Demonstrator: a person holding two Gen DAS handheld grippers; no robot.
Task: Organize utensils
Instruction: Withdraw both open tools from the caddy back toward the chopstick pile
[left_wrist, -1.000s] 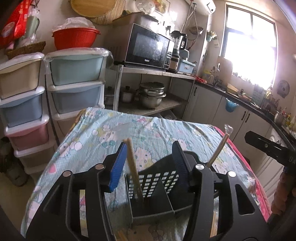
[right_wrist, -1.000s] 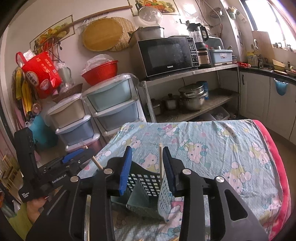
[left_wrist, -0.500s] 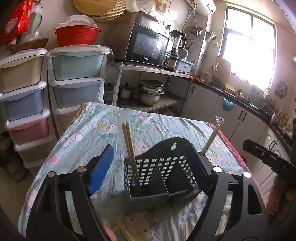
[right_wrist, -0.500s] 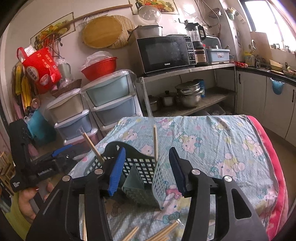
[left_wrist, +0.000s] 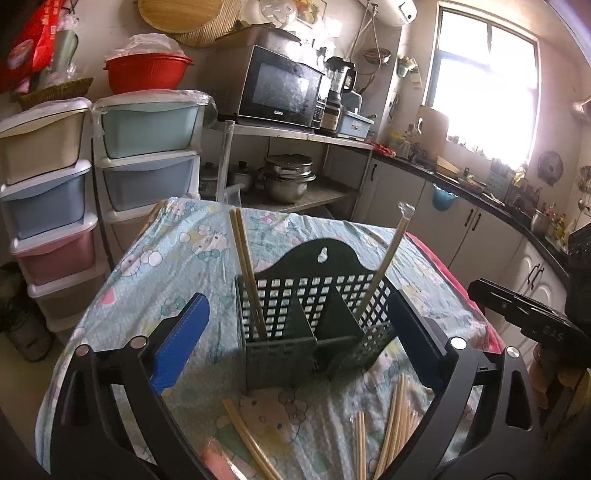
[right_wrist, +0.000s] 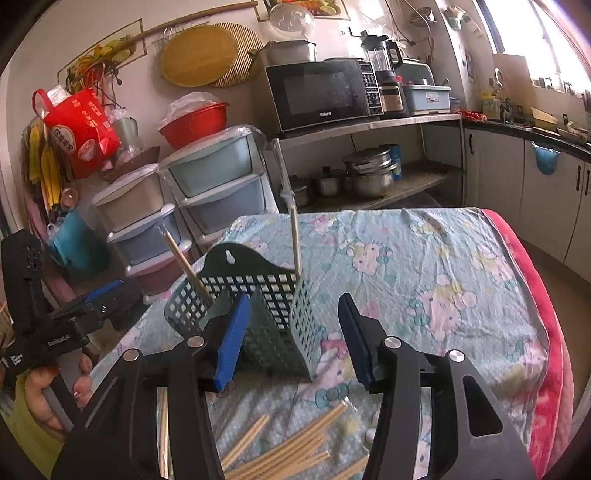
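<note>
A dark green slotted utensil basket (left_wrist: 314, 314) with two compartments stands on the table; it also shows in the right wrist view (right_wrist: 266, 299). A pair of wooden chopsticks (left_wrist: 247, 273) stands in its left compartment and a wrapped pair (left_wrist: 384, 266) leans in the right one. Loose chopsticks (left_wrist: 395, 424) lie on the cloth in front of it, also in the right wrist view (right_wrist: 288, 446). My left gripper (left_wrist: 295, 339) is open and empty, just before the basket. My right gripper (right_wrist: 291, 339) is open and empty, beside the basket's right end.
The table has a light blue cartoon cloth (right_wrist: 424, 266) with a pink edge (right_wrist: 546, 314). Stacked plastic drawers (left_wrist: 147, 155) and a metal shelf with a microwave (left_wrist: 280, 92) and pots stand behind it. Kitchen cabinets (left_wrist: 461, 229) run along the right.
Both grippers have opened, let go of the chopsticks now standing in the basket, and drawn back toward me. More loose chopsticks on the cloth have come into view.
</note>
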